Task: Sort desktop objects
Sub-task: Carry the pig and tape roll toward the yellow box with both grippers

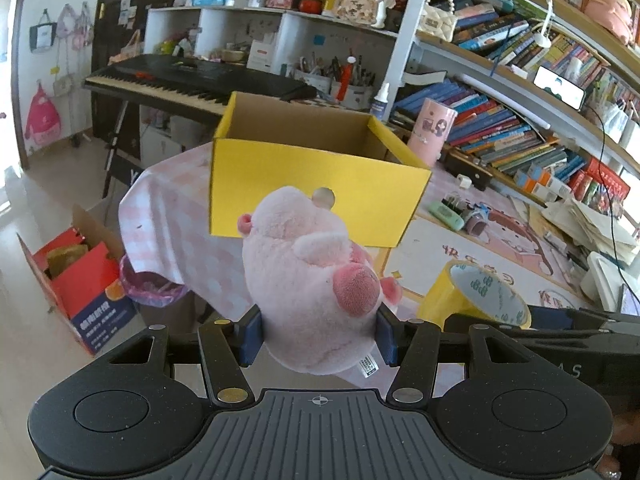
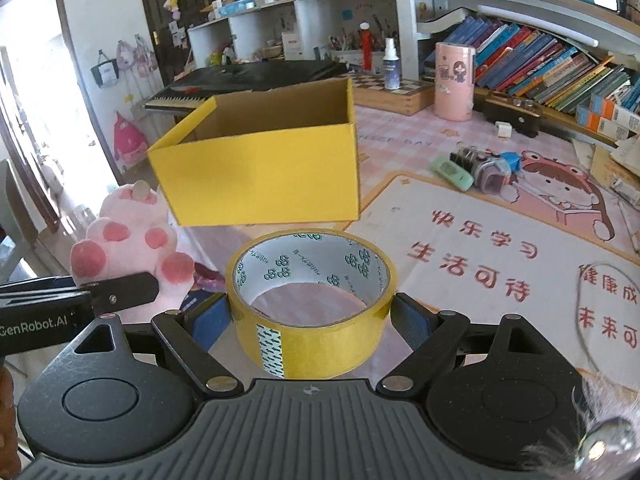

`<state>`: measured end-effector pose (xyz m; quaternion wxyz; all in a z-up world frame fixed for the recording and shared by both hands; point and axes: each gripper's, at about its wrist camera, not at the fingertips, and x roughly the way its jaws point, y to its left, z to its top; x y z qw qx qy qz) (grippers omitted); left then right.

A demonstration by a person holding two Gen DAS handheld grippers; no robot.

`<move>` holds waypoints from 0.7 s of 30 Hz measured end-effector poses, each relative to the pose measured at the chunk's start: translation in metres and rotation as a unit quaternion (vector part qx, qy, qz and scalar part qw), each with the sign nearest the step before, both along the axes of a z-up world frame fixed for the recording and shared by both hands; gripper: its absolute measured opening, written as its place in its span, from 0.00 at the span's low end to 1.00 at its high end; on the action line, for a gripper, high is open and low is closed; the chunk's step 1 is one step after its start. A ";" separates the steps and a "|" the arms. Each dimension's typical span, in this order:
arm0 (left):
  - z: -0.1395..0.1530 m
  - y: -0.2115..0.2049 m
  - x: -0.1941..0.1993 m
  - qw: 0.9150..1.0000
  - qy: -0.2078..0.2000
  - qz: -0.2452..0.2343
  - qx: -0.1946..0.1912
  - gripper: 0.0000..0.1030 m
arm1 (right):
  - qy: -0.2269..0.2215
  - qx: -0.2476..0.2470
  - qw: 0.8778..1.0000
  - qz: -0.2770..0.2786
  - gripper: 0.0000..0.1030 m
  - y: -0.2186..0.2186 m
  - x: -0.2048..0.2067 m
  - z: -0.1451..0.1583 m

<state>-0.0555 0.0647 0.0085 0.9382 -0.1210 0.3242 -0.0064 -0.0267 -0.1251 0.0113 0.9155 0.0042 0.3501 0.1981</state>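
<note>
My left gripper (image 1: 318, 338) is shut on a pink plush pig (image 1: 312, 280), its blue pads pressing both sides of the toy's body. The pig (image 2: 128, 248) also shows at the left of the right wrist view, feet towards the camera. My right gripper (image 2: 310, 320) is shut on a roll of yellow tape (image 2: 310, 304), held by its outer wall with the hole facing up. The same tape roll (image 1: 476, 296) shows at the lower right of the left wrist view. An open yellow cardboard box (image 1: 316, 184) stands just ahead of both grippers, also seen as the box (image 2: 264, 172), with nothing visible inside.
The desk has a pink checked cloth (image 2: 400, 132) and a cartoon mat (image 2: 500, 248). A green case, binder clips and a small purple item (image 2: 476, 168) lie right of the box. A pink canister (image 2: 454, 80) and rows of books stand behind. A keyboard (image 1: 192, 80) is at left, a red carton (image 1: 80, 280) on the floor.
</note>
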 end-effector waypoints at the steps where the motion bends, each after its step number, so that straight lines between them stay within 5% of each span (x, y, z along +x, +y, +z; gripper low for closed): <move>1: 0.000 0.002 -0.001 1.000 0.000 0.002 -0.001 0.52 | 0.001 -0.001 1.000 0.003 0.83 0.003 -0.001 0.000; 21: 0.011 0.023 -0.016 0.999 -0.035 0.026 0.005 0.53 | -0.027 -0.005 0.999 0.037 0.83 0.030 -0.012 0.012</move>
